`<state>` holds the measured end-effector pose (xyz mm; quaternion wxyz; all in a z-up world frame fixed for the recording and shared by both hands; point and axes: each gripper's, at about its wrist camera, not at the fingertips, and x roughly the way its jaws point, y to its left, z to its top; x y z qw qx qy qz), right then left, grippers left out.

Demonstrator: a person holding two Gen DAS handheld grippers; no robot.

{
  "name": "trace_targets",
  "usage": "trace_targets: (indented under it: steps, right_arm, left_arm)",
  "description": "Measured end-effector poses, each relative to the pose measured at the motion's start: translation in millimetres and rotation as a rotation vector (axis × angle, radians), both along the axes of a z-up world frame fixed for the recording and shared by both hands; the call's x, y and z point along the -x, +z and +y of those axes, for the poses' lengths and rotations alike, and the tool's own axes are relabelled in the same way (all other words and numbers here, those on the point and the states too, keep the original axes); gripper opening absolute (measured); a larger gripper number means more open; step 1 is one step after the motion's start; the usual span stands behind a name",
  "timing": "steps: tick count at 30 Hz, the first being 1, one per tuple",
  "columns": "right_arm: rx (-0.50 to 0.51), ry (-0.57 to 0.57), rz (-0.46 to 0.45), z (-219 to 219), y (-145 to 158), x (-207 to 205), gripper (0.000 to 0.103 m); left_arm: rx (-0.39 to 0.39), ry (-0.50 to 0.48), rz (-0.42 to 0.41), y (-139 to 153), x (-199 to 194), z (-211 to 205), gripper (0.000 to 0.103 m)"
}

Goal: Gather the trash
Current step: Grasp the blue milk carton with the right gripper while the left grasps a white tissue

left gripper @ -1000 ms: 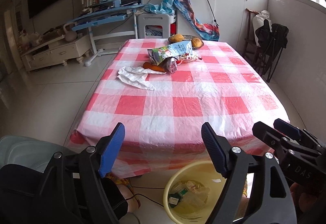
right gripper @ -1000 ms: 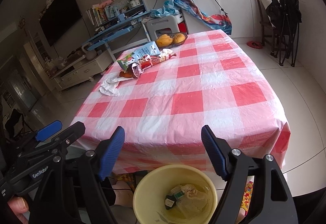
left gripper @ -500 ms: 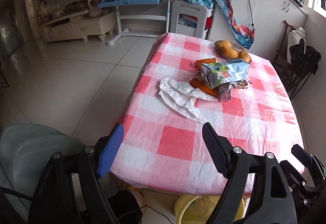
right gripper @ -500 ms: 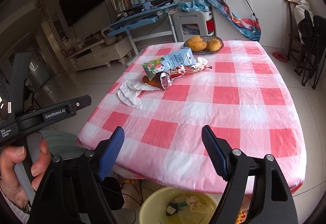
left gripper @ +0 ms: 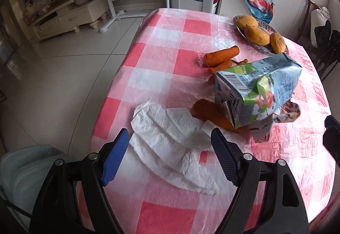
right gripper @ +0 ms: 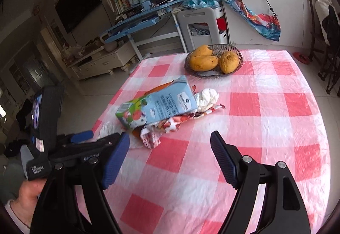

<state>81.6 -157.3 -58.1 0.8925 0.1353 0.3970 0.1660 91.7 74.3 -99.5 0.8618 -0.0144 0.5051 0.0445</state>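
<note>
your left gripper (left gripper: 170,155): jaws spread wide, nothing between the pads, poised above the near end of a crumpled white paper towel (left gripper: 170,140) that lies flat on the red-and-white checked tablecloth (left gripper: 161,64) near the table's left edge. your right gripper (right gripper: 170,157): jaws likewise spread and empty, over bare cloth, with the trash heap ahead and slightly left of it. your left hand (right gripper: 27,197) shows at the lower left of the right wrist view, wrapped round the other gripper's handle. trash heap, mid-table: a crushed blue-and-green carton (left gripper: 257,87) lying on its side, resting on a torn red-patterned wrapper (right gripper: 165,127); a wadded white tissue (right gripper: 207,99) touching the carton's far end. orange carrot pieces: one (left gripper: 210,116) between towel and carton, partly under both; two more (left gripper: 221,56) just beyond the carton. at the far end: a wire basket (right gripper: 238,54) holding three mangoes (right gripper: 204,61). behind the table: a blue desk (right gripper: 140,19), a white stool (right gripper: 199,27).
</note>
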Motion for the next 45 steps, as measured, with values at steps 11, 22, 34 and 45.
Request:
trace_targets:
  steps: [11,22,34,45]
  right_arm:
    - [-0.247,-0.052,0.112,-5.2,-37.7,-69.6,0.076]
    - [-0.492,-0.018,0.157,-31.7,-28.6,-54.6,0.052]
    - [-0.540,0.007,0.176,-101.6,2.5,-9.2,0.050]
    - [-0.206,0.219,0.374,-70.7,-10.4,34.0,0.059]
  left_arm:
    - [0.015,-0.040,0.058,-12.7,-26.4,-5.2,0.061]
    - [0.121,-0.135,0.033,11.1,-23.2,-17.4,0.014]
    - [0.160,-0.154,-0.013,35.6,-1.3,-21.8,0.014]
    - [0.140,-0.166,0.002,30.3,22.5,-30.2,0.014]
